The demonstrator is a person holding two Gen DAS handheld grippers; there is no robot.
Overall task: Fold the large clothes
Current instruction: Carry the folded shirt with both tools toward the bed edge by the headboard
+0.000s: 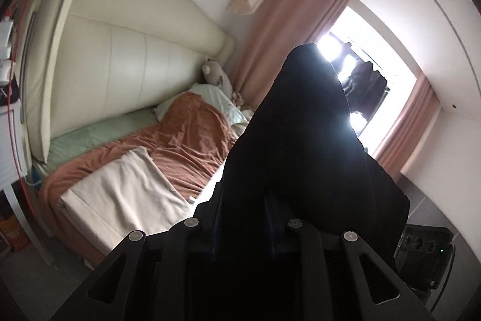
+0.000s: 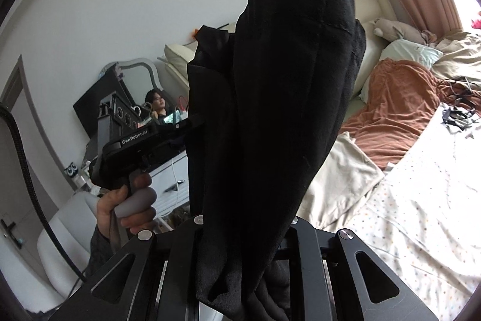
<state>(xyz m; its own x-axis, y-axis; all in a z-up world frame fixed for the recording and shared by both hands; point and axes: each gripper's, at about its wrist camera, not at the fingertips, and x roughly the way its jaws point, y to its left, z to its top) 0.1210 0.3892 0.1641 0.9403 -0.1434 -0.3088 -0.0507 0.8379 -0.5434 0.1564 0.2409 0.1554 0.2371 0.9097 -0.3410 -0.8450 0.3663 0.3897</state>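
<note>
Garment (image 2: 270, 116), black and bunched, hung in the air above the bed (image 2: 421, 215), draped over both tools. Right gripper (image 2: 246, 254) was clamped narrowly on it; left gripper (image 1: 243, 200) likewise, its pads buried in cloth. No fold was visible and nothing lay spread flat, so the task was judged barely begun: spreading and all folds remained.

1. We see a bed (image 2: 421, 230) with a dotted white sheet.
2. A rust-orange blanket (image 1: 186, 134) lies rumpled beside a beige folded cloth (image 1: 129, 188).
3. A plush toy (image 1: 215, 74) leans near the cream headboard (image 1: 135, 65).
4. Pink curtains (image 1: 270, 29) flank the bright window (image 1: 375, 56).
5. A mirror (image 2: 141, 80) stands above white drawers (image 2: 171, 179).
</note>
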